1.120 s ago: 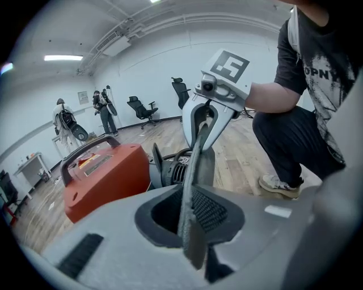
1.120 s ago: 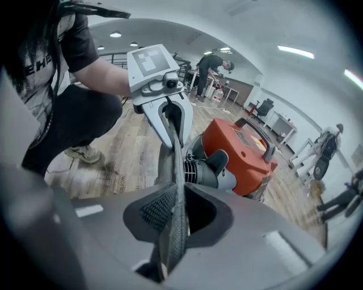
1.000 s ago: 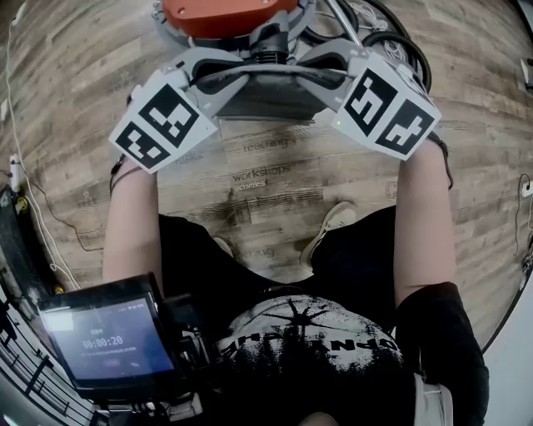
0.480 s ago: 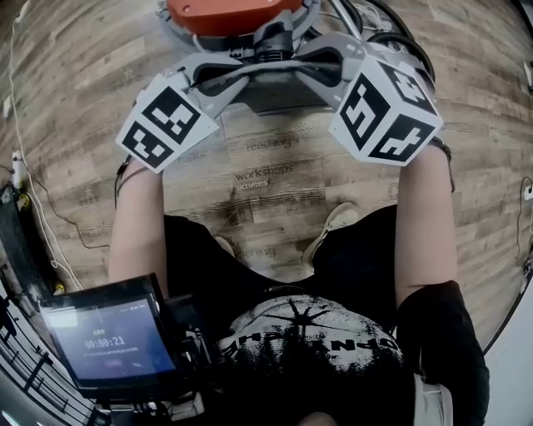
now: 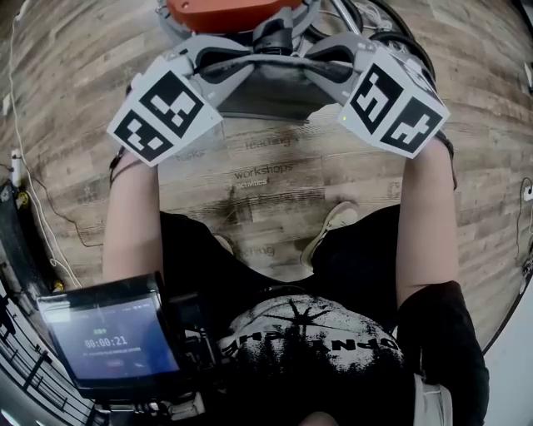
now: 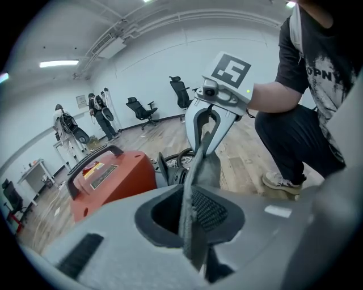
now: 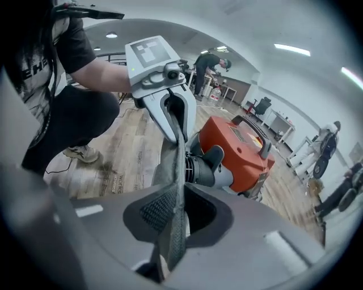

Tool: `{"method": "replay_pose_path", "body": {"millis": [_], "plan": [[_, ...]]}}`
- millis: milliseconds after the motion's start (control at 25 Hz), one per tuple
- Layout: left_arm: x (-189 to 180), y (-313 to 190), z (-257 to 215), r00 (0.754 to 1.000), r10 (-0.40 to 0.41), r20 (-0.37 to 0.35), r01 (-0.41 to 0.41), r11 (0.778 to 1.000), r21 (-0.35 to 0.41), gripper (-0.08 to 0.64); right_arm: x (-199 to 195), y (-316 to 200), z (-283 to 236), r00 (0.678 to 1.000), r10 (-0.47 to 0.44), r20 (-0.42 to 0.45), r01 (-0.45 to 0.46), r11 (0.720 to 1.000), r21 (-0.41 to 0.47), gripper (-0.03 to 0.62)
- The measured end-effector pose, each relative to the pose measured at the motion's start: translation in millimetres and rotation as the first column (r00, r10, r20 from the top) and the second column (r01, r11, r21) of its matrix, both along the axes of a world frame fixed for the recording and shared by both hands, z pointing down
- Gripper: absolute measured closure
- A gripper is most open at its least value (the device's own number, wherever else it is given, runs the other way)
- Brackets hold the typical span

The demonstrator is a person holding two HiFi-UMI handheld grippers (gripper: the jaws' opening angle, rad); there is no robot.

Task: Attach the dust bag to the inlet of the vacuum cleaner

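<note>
Head view, left to right: left gripper [image 5: 226, 73], jaws pinching one edge of grey dust bag [image 5: 271, 96]; bag spans between grippers, just before orange vacuum cleaner [image 5: 218, 12]; right gripper [image 5: 331, 68], jaws clamped on opposite edge.

Reaches forward and down with the left forearm [image 5: 132, 220] and the right forearm [image 5: 426, 220], both bare, roughly parallel, wrists straight. Holds the left gripper [image 5: 233, 71] and the right gripper [image 5: 321, 66] angled inward, tips facing each other (marker cubes [image 5: 164, 116] outermost, tilted up toward the head). Pinches with each pair of jaws, drawn nearly together, one edge of the dust bag [image 5: 271, 96]: left gripper on the left edge, right gripper on the right
</note>
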State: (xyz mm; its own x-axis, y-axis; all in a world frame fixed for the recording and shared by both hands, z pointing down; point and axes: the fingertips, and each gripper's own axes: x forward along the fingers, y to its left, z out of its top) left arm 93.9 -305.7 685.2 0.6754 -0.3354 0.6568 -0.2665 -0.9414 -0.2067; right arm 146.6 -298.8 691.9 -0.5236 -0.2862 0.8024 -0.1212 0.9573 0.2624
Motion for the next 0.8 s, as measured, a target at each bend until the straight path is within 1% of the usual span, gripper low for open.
{"method": "replay_pose_path", "body": {"millis": [120, 240, 360, 480, 600, 680, 720, 800], "plan": [[-8, -2, 2, 1.0, -0.022, 0.008, 0.022, 1.0, 0.002, 0.516, -8, 0, -10, 1.0, -0.03, -0.004, 0.03, 0.998, 0.048, 0.546], [-7, -3, 9, 0.999, -0.045, 0.006, 0.045, 0.999, -0.014, 0.511, -9, -1, -13, 1.0, -0.023, 0.004, 0.023, 0.998, 0.061, 0.549], [-4, -2, 13, 0.998, -0.058, -0.01, 0.057, 0.998, -0.038, 0.507, -5, -4, -8, 1.0, 0.005, 0.012, -0.006, 0.999, 0.045, 0.548], [-3, -2, 14, 0.998, -0.067, -0.021, 0.066, 0.997, -0.052, 0.506, -3, -4, -6, 0.998, 0.04, 0.048, -0.04, 0.999, 0.0, 0.548], [0, -3, 11, 0.999, -0.036, 0.014, 0.036, 0.999, -0.011, 0.505, 1, -2, 0, 0.994, 0.077, 0.076, -0.072, 0.995, -0.064, 0.546], [2, -5, 7, 0.999, -0.03, 0.016, 0.03, 1.0, 0.008, 0.506, 2, -4, 4, 0.992, 0.091, 0.082, -0.084, 0.992, -0.092, 0.546], [2, -5, 7, 0.999, -0.032, 0.009, 0.032, 0.999, 0.01, 0.506, 3, -4, 4, 0.993, 0.086, 0.075, -0.079, 0.993, -0.087, 0.546], [1, -4, 10, 0.999, -0.046, -0.017, 0.046, 0.999, -0.008, 0.506, 1, -5, 2, 0.998, 0.049, 0.037, -0.047, 0.998, -0.036, 0.546]]}}
